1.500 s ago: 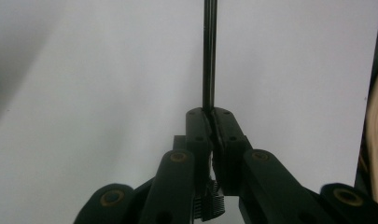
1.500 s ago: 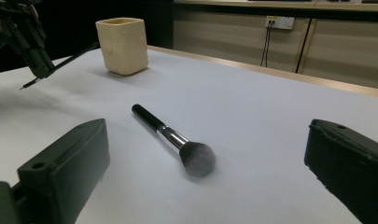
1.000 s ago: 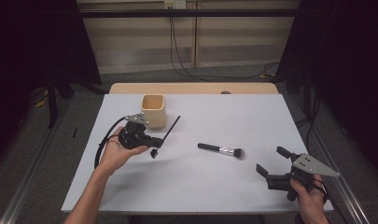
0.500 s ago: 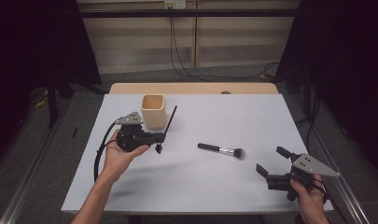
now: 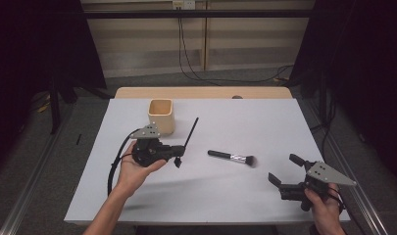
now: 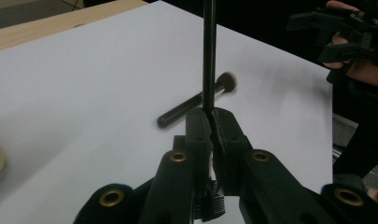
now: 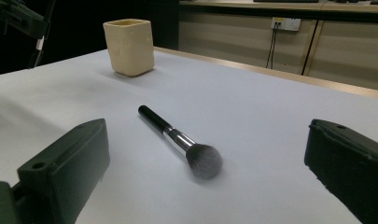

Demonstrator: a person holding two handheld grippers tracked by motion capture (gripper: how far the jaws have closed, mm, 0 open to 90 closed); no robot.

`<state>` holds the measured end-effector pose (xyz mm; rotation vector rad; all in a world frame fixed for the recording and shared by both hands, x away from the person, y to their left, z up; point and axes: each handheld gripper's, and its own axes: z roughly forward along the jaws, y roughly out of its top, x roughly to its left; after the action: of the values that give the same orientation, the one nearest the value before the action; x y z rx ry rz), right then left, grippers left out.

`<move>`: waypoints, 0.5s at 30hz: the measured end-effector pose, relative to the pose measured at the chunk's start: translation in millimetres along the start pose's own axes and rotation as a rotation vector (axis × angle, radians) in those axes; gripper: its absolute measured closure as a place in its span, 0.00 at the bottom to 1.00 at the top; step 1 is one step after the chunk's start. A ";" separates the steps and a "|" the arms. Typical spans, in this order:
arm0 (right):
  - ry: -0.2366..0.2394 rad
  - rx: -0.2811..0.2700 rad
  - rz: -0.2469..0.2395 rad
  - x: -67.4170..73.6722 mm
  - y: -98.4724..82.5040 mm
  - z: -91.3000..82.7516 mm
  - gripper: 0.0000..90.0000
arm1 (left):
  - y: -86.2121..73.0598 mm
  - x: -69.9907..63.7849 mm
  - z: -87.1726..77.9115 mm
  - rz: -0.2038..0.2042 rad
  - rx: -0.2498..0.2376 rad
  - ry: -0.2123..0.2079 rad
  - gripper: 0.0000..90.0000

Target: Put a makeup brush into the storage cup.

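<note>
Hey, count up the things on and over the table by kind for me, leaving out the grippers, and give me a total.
Brushes: 2, the makeup brush lying on the table and the thin black brush held in the left gripper.
Cups: 1, the beige cup.
Total: 3

There were two grippers: the left gripper (image 5: 178, 157), which pinched one thin black stick (image 5: 191, 131), and the right gripper (image 5: 283, 171), with its jaws apart. One cream square cup (image 5: 161, 115) stood on the table. One makeup brush (image 5: 231, 157) with a black handle lay on the single white tabletop (image 5: 264, 122). Two hands were counted, one per gripper.
</note>
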<state>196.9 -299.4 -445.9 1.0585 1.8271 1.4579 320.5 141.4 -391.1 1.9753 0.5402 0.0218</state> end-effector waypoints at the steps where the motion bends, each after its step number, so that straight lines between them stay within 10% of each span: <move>1: 0.001 -0.001 0.000 0.1 0.0 -0.1 0.00 | 1.0 -1.9 0.5 0.006 -0.002 0.004 0.96; 15: 0.043 -0.002 0.001 4.1 4.6 1.6 0.00 | 17.6 -35.2 23.0 0.079 0.093 -0.107 0.96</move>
<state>197.1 -294.6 -441.7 1.0343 1.8547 1.4939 301.0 102.1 -378.8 2.0744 0.4001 -0.0603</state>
